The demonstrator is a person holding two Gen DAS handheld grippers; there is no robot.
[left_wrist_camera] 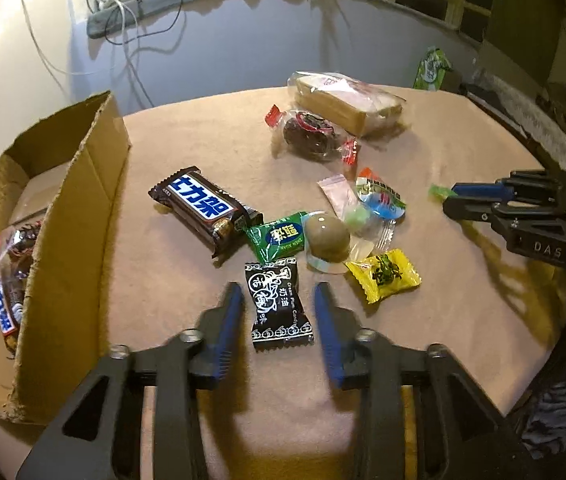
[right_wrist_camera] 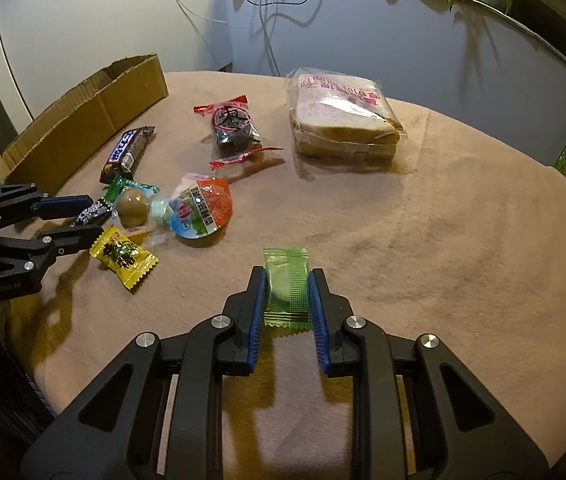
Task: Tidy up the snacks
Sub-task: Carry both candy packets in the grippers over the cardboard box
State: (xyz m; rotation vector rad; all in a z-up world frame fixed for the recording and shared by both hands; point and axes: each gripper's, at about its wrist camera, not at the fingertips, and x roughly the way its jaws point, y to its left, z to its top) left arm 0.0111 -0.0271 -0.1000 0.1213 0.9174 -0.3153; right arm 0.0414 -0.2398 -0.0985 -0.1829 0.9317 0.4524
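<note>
While snacks lie scattered on a tan cloth-covered bench (right_wrist_camera: 423, 240), the right gripper (right_wrist_camera: 286, 280) pinches a green translucent wafer packet (right_wrist_camera: 286, 276) between its blue pads, low over the cloth and well apart from the pile. The left gripper (left_wrist_camera: 277, 304) is spread wide around a black plum candy (left_wrist_camera: 279, 304), not touching it. A cardboard box (left_wrist_camera: 79, 208) at the bench's left edge already holds a chocolate bar (left_wrist_camera: 5, 312). To grip the candy well, the left jaws should probably close squarely on its middle, avoiding the crimped ends and the green candy (left_wrist_camera: 277, 236) just beyond.
</note>
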